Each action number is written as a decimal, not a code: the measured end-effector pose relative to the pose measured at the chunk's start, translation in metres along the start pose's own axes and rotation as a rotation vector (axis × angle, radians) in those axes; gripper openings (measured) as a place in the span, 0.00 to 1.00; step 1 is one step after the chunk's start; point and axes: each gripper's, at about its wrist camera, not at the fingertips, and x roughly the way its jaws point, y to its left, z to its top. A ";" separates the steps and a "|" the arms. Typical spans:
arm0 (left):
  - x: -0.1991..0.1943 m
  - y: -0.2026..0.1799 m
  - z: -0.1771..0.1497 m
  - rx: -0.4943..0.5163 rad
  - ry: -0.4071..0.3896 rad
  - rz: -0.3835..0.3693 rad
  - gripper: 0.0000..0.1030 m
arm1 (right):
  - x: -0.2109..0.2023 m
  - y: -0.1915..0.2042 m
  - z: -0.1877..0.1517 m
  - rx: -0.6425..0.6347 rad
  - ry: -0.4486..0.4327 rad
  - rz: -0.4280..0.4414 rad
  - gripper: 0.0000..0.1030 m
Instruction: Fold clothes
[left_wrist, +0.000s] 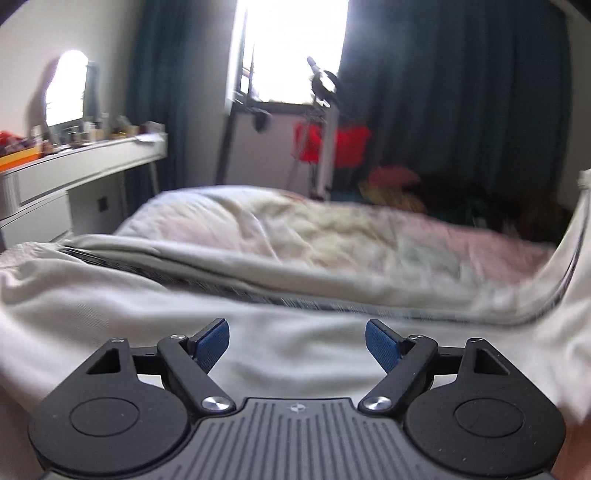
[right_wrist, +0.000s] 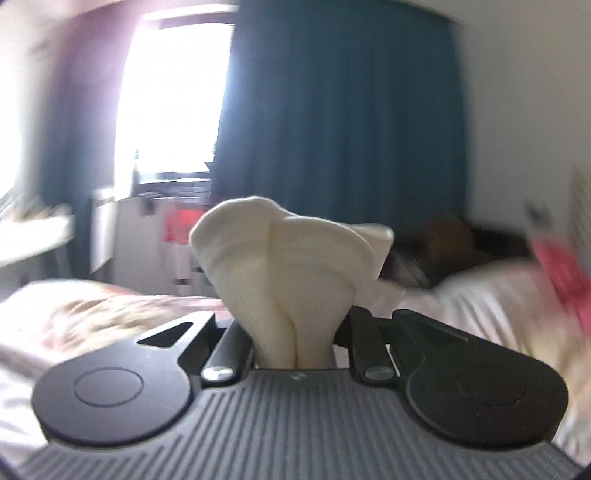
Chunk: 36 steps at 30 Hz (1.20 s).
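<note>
A cream-white ribbed garment (left_wrist: 288, 354) with a dark stripe along its edge lies spread on the bed under my left gripper (left_wrist: 297, 345). The left gripper is open, its blue pads (left_wrist: 212, 343) wide apart just above the cloth, holding nothing. The garment's right side (left_wrist: 569, 266) rises up out of the frame. In the right wrist view my right gripper (right_wrist: 295, 332) is shut on a bunched fold of the same cream garment (right_wrist: 291, 254), which bulges up between the fingers and hides the fingertips.
A rumpled pale quilt (left_wrist: 314, 236) covers the bed behind the garment. A white dresser (left_wrist: 74, 166) with clutter stands at left. Dark teal curtains (left_wrist: 461, 92) flank a bright window. A rack with red cloth (left_wrist: 332, 144) stands by the window. A pink-red item (right_wrist: 565, 273) lies at right.
</note>
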 end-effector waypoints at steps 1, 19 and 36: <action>-0.002 0.005 0.004 -0.020 -0.011 0.004 0.81 | -0.002 0.023 -0.002 -0.055 -0.008 0.047 0.14; -0.001 0.033 0.014 -0.145 -0.021 -0.090 0.80 | -0.010 0.211 -0.104 -0.427 0.260 0.495 0.18; -0.005 0.036 0.003 -0.182 0.075 -0.200 0.81 | -0.037 0.080 -0.033 0.062 0.525 0.389 0.75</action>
